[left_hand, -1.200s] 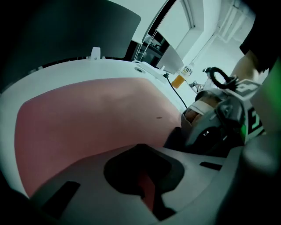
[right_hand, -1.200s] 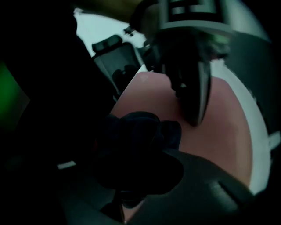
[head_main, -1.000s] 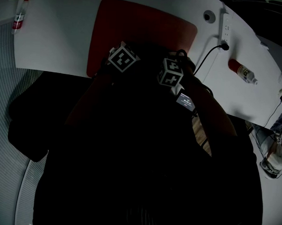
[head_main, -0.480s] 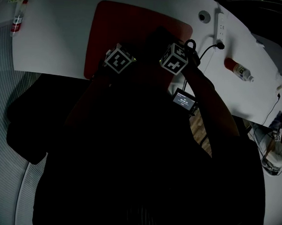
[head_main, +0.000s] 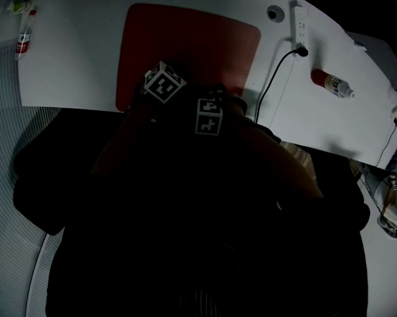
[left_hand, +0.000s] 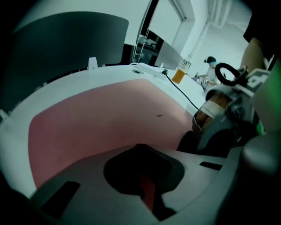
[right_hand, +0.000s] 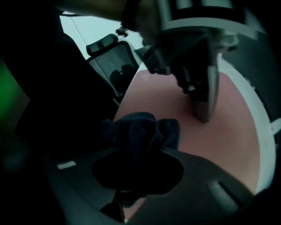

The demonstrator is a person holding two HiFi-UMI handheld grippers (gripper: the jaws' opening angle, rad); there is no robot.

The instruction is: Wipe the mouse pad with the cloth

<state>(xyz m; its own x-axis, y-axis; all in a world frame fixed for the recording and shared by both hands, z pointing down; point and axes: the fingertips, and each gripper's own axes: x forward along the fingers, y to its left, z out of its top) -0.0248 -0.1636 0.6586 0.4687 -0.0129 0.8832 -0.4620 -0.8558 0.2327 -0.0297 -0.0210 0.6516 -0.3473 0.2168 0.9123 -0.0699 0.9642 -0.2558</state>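
I have the right hand-held gripper pinching the dark cloth on the red mouse pad | left hand-held gripper pressed together, tip on the pad | near edge of worktop

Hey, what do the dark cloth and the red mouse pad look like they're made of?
The cloth looks like soft, thick fabric, maybe microfibre or terry: it bunches in rounded folds with a dull, matte surface. The mouse pad seems fabric-topped and matte: it lies flat with rounded corners and no glare; its backing is hidden.
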